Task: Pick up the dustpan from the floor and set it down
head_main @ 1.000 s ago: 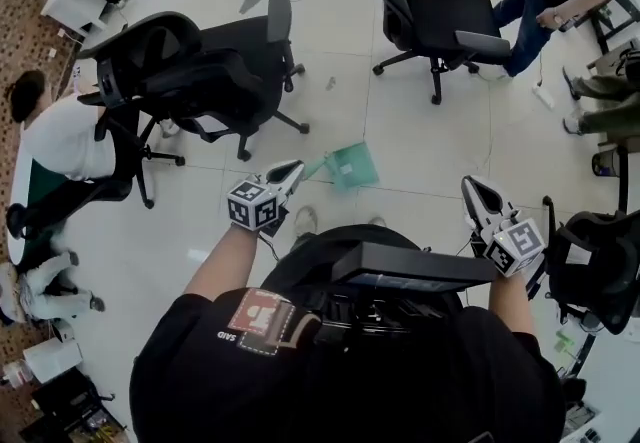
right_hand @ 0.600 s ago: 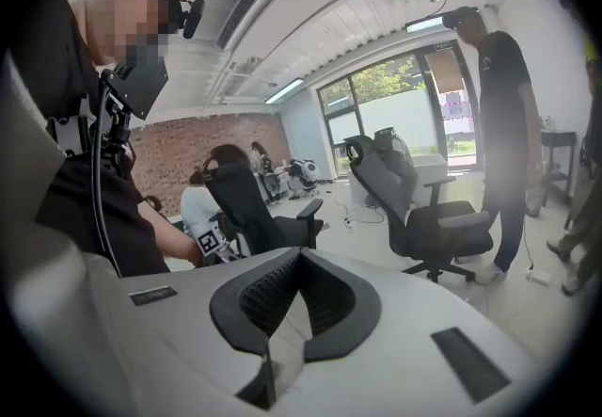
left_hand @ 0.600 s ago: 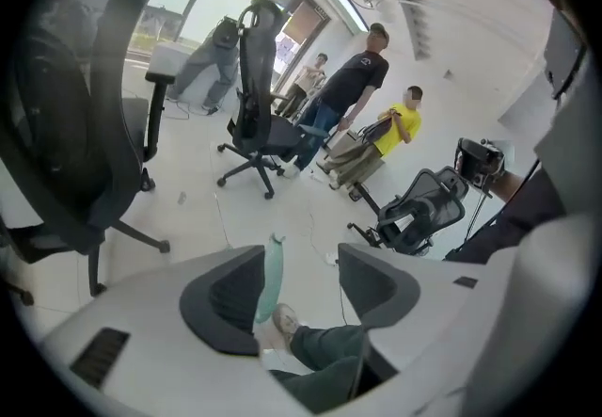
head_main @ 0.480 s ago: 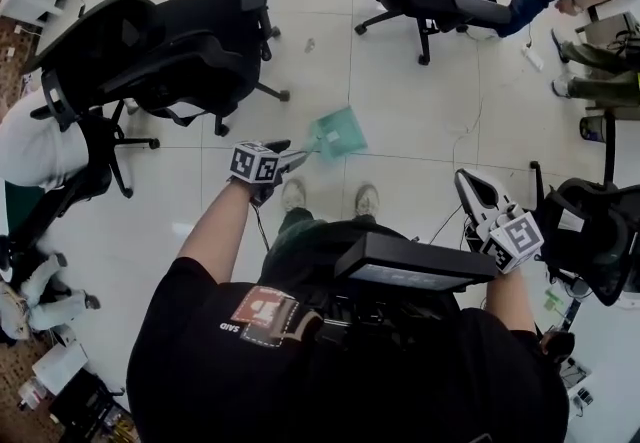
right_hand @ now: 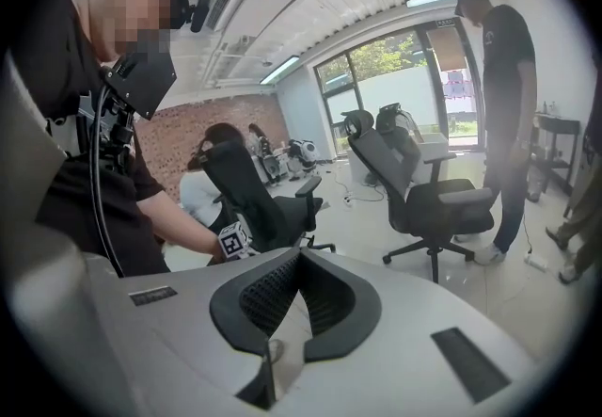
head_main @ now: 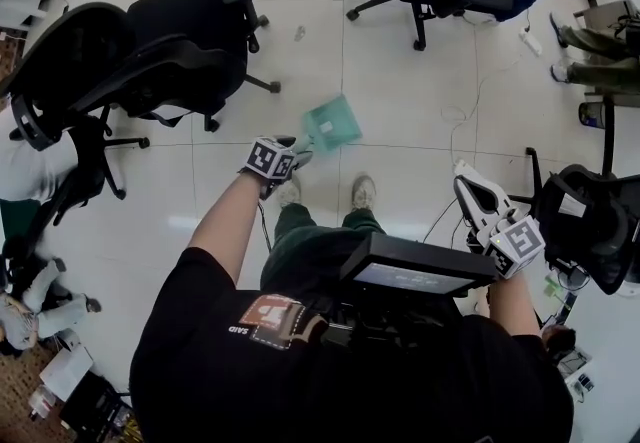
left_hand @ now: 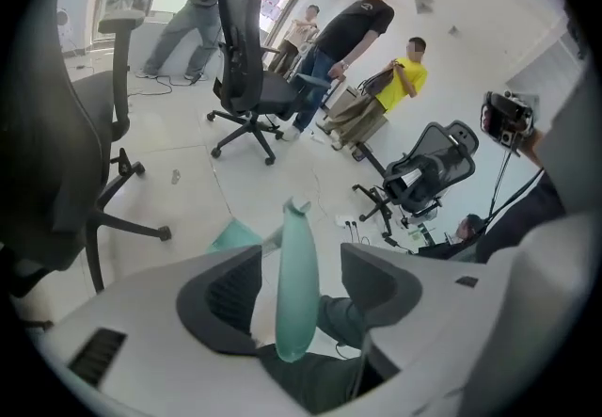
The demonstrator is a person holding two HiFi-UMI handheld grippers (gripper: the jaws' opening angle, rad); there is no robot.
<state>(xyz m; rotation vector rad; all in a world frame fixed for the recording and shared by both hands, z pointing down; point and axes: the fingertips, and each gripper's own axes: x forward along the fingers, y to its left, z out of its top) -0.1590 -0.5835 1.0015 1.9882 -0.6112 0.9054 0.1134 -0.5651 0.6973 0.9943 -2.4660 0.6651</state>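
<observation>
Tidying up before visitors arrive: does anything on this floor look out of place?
Yes: a teal dustpan lies on the open floor between the office chairs, its handle loose between the left gripper's just-opened jaws. A small scrap lies beyond it.

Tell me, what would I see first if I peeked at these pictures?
A teal dustpan on the white tiled floor, just ahead of the person's shoes. Its handle stands between the left gripper's jaws, which have just been opening and do not press it. Big black office chairs stand around, and the right gripper hangs shut at the right.
</observation>
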